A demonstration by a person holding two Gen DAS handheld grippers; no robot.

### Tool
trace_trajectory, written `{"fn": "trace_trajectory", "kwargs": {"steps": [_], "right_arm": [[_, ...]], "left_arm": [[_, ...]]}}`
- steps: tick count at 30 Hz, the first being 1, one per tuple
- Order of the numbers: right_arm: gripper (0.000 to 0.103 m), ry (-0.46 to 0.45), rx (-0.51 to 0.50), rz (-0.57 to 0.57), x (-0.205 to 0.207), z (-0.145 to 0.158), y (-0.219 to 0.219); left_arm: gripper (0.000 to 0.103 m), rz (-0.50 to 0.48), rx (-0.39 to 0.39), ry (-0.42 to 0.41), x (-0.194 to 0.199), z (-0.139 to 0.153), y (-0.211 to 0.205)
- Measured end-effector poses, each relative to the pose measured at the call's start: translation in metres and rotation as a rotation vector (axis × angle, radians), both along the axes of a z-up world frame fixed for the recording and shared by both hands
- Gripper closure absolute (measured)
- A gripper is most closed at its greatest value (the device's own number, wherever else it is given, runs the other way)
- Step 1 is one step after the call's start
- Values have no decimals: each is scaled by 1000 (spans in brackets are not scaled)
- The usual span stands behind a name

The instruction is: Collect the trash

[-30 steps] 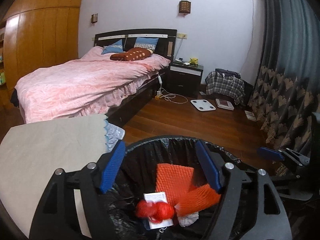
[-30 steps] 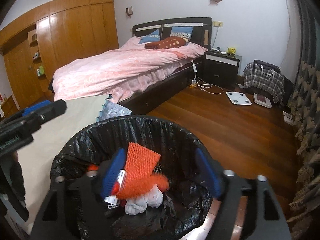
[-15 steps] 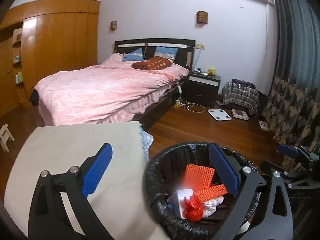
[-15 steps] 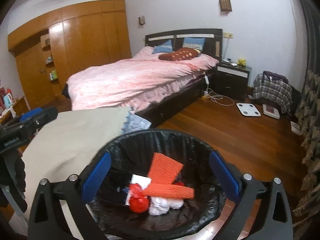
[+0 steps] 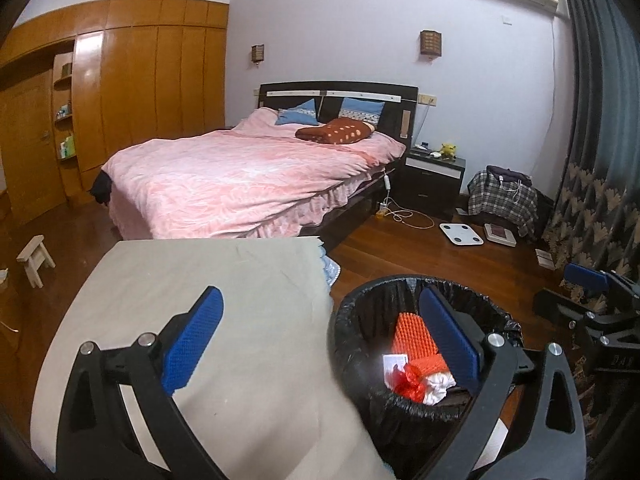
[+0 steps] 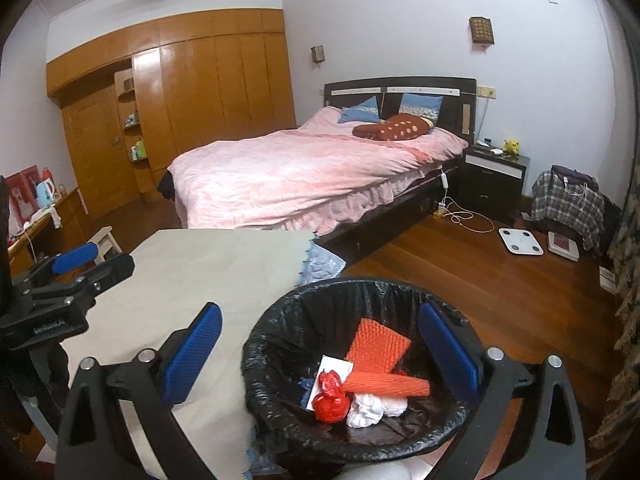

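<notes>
A bin lined with a black bag (image 5: pixel 360 320) (image 6: pixel 280 320) stands on the wood floor beside a table under a beige cloth (image 5: pixel 180 280) (image 6: pixel 208 264). Inside it lie orange foam netting (image 5: pixel 412 332) (image 6: pixel 376 344), a red wrapper (image 5: pixel 408 380) (image 6: pixel 330 398), white tissue (image 6: pixel 368 410) and a white card (image 6: pixel 334 364). My left gripper (image 5: pixel 320 340) is open and empty, above the table edge and the bin's left side. My right gripper (image 6: pixel 320 352) is open and empty too, above and short of the bin. A blue fingertip (image 5: pixel 587 276) of the right gripper shows in the left wrist view.
A bed with a pink cover (image 5: pixel 248 176) fills the room behind the table. Past it are a dark nightstand (image 5: pixel 434 176), two scales on the floor (image 5: pixel 460 234), a plaid bag (image 5: pixel 502 196) and patterned curtains (image 5: pixel 592 208). A small wooden stool (image 5: pixel 34 258) stands at left.
Both grippers rose and drew back from over the bin, and their jaws widened. The left one swung left over the table. The orange netting came to rest on the pile.
</notes>
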State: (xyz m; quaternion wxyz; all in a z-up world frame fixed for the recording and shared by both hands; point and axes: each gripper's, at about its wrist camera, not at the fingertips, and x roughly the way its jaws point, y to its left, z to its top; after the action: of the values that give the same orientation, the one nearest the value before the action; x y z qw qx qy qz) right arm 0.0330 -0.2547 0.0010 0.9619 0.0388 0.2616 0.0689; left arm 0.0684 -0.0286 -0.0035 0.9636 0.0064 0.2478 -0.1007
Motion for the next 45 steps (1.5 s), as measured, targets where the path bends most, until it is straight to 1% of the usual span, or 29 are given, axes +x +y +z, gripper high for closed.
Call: {"fn": "trace_trajectory", "kwargs": {"steps": [9, 18, 23, 35, 45], "right_arm": [[6, -28, -16, 23, -18, 20, 19], [6, -50, -21, 42, -30, 38, 28], [6, -50, -4, 42, -33, 41, 28], [6, -53, -6, 42, -36, 45, 29], [6, -53, -3, 42, -36, 45, 29]], "left_arm": [[7, 9, 26, -34, -31, 18, 8], [7, 21, 29, -60, -51, 33, 11], [7, 26, 27, -77, -59, 39, 14], [7, 35, 31, -93, -69, 44, 16], [7, 41, 33, -86, -69, 45, 17]]}}
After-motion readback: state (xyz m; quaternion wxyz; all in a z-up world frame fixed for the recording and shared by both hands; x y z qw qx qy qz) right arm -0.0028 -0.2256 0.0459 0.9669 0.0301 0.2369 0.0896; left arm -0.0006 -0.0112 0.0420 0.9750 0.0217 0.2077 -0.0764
